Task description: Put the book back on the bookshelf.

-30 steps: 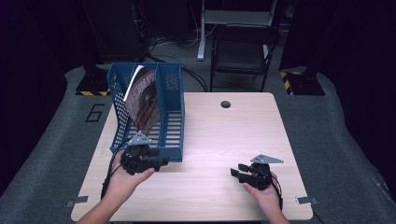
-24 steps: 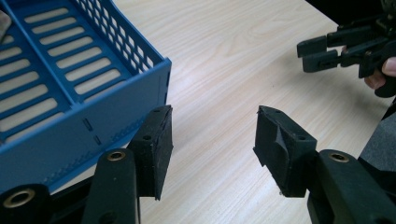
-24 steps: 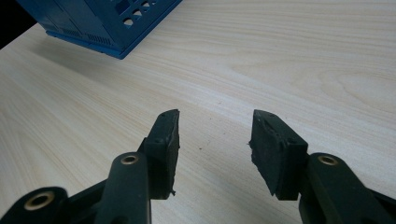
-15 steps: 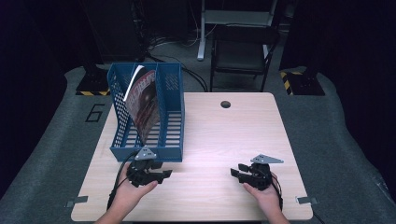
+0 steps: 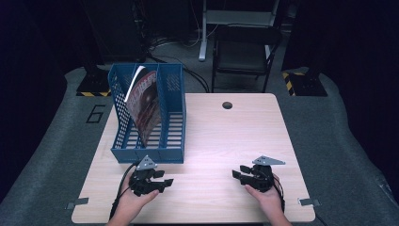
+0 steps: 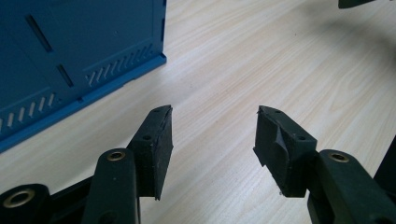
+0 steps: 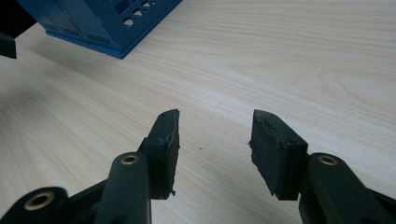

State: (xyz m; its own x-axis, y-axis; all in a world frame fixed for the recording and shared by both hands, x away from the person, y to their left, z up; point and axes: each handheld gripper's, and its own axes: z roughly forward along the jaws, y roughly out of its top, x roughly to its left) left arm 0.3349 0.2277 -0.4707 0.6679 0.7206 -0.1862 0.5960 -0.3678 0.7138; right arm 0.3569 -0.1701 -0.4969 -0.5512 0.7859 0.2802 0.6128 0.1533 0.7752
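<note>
- Two tools rest on the pale wood counter (image 5: 211, 136), near the blue file rack (image 5: 155, 141).
- Left tool (image 5: 165, 182) just before the rack, right tool (image 5: 236, 174) well apart; both gape empty.
- Magazine (image 5: 143, 106) leans inside the rack.
- Dark room, chair (image 5: 244, 52) beyond the rack.

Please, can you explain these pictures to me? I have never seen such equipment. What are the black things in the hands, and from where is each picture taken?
A person sits at a wooden table and holds a hand-operated grasping tool in each hand: the left tool and the right tool. One picture comes from a camera above the table. The other two come from small cameras on the tools, looking along their black jaws. On the table stands a blue file rack with a magazine leaning inside. Both tools are open, holding nothing.
</note>
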